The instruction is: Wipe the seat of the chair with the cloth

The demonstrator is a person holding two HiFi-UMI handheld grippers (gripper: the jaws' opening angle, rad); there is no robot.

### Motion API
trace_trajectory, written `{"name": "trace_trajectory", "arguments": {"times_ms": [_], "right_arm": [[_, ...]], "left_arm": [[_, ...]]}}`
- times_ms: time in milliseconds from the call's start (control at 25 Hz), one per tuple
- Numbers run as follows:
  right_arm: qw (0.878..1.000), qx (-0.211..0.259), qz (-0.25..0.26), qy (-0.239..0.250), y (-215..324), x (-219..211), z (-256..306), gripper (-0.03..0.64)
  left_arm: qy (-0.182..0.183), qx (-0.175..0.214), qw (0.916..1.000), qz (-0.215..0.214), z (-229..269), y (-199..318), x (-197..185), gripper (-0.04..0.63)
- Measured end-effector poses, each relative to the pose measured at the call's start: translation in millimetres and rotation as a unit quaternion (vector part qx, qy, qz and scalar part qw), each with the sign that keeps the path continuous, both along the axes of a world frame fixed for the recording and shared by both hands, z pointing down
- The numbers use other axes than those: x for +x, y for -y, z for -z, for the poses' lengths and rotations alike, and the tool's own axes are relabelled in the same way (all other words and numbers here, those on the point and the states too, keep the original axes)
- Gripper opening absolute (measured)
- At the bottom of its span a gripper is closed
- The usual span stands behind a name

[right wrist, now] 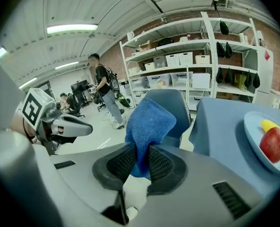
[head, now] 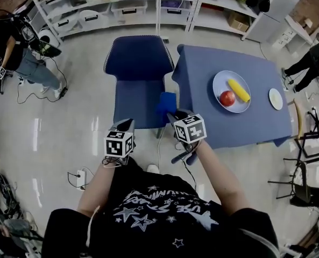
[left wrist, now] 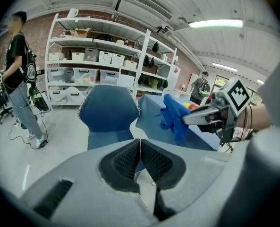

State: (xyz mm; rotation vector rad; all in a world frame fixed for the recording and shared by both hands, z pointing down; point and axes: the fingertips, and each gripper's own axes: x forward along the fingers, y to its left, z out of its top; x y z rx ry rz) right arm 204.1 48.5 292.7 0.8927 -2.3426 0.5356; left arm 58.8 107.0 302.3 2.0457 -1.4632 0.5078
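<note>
A blue chair (head: 139, 74) stands on the floor ahead of me, its seat (head: 137, 105) bare. My right gripper (head: 174, 113) is shut on a blue cloth (head: 167, 103), held up over the seat's right front corner; in the right gripper view the cloth (right wrist: 147, 126) stands bunched above the pinching jaws with the chair back (right wrist: 170, 109) behind. My left gripper (head: 125, 126) hovers at the seat's front edge, shut and holding nothing; its jaws meet in the left gripper view, where the chair (left wrist: 108, 117) and the cloth (left wrist: 175, 117) also show.
A table under a blue cover (head: 202, 112) stands right of the chair, carrying a plate (head: 222, 82) with an apple and a banana, and a small saucer (head: 276, 99). Shelving (head: 121, 4) lines the far wall. A person (head: 19, 52) stands at far left. Cables and a power strip (head: 82, 178) lie on the floor.
</note>
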Motion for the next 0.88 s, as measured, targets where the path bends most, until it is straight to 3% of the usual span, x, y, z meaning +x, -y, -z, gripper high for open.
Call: {"name": "trace_trajectory", "arguments": {"times_ms": [520,880], "right_arm": [[0.999,-0.007,0.020,0.040,-25.7,-22.9,-1.4,0.060],[0.999,-0.020,0.033,0.037,-63.0,-57.4,-2.4,0.058]], "left_arm": [[-0.011,0.017,0.9992,0.034,17.4,-25.7,-19.1,0.021],[-0.029,0.003,0.9968,0.074,11.2,-89.6,-52.7,0.021]]}}
